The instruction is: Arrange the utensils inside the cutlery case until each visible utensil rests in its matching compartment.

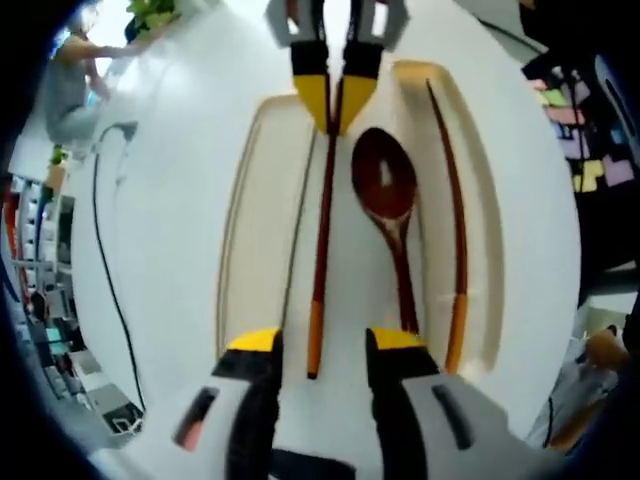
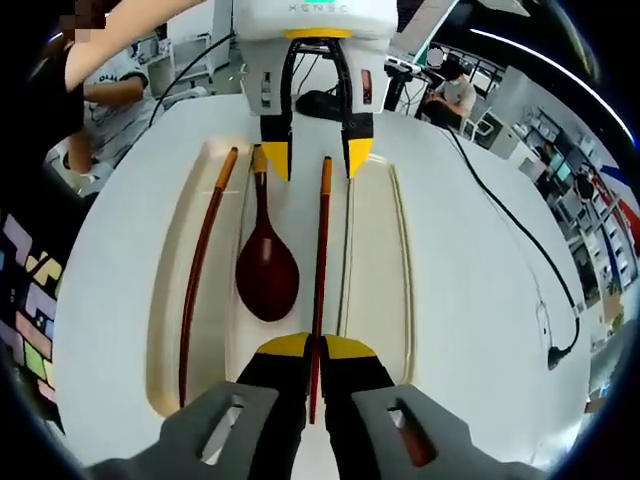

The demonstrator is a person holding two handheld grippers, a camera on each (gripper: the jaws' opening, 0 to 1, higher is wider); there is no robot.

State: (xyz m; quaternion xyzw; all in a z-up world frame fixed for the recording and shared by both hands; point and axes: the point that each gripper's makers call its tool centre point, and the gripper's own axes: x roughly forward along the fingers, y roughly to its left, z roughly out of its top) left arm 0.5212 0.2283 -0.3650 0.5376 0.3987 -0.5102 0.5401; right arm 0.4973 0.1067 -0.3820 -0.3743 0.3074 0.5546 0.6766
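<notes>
A cream cutlery case (image 1: 262, 230) (image 2: 378, 270) lies on a white table. A dark red chopstick with an orange end (image 1: 322, 230) (image 2: 320, 260) runs along the middle of the case. My right gripper (image 2: 317, 348) (image 1: 335, 100) is shut on its thin dark tip. My left gripper (image 1: 326, 340) (image 2: 316, 158) is open, its yellow tips on either side of the orange end and apart from it. A dark wooden spoon (image 1: 385, 185) (image 2: 267, 272) lies in the slot beside the held chopstick. A second chopstick (image 1: 457, 230) (image 2: 197, 275) rests in the outer slot.
A black cable (image 1: 105, 270) (image 2: 525, 245) trails over the white table (image 1: 170, 200) beside the case. People sit at desks beyond the table's far edge (image 2: 455, 95). Coloured notes (image 1: 580, 140) hang off to one side.
</notes>
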